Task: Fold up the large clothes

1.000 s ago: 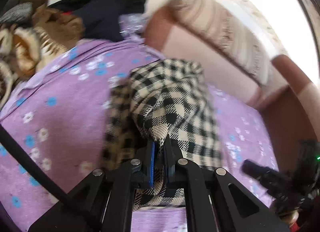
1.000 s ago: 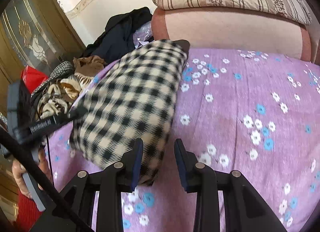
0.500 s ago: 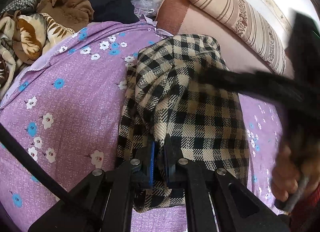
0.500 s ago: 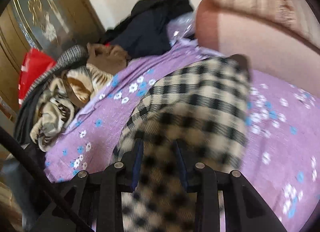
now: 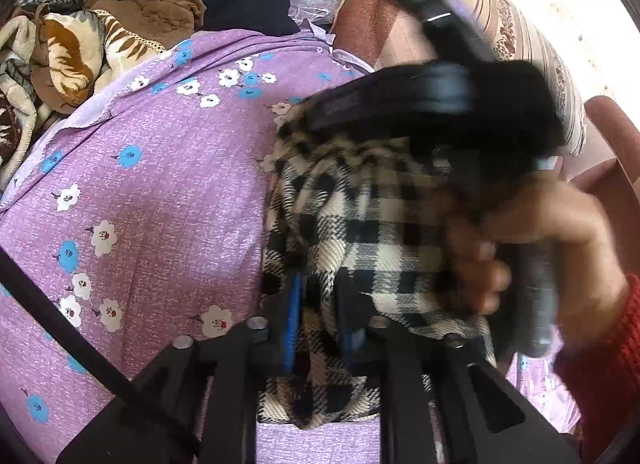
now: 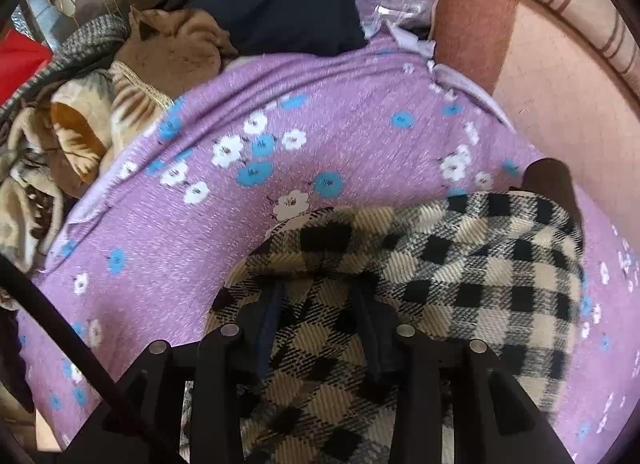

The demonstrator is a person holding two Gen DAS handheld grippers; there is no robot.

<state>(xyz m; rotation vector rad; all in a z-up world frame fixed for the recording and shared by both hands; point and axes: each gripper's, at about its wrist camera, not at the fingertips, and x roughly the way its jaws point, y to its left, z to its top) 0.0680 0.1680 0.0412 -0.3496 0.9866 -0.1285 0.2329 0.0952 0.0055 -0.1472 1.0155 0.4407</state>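
Two grippers are seen on the checked garment [image 6: 460, 284], lower centre: folded compact, final tidying prob. left. L gripper [image 5: 318, 316] jaws opening around a fold; R gripper [image 6: 324, 328] opening, cloth between.

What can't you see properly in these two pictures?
- Left wrist view: the black-and-cream checked woollen garment is partly hidden by the blurred hand holding the right gripper.
- Right wrist view: the garment's near end runs off the bottom edge.
- Both views: whether the opening left gripper or right gripper still pinches cloth is unclear.
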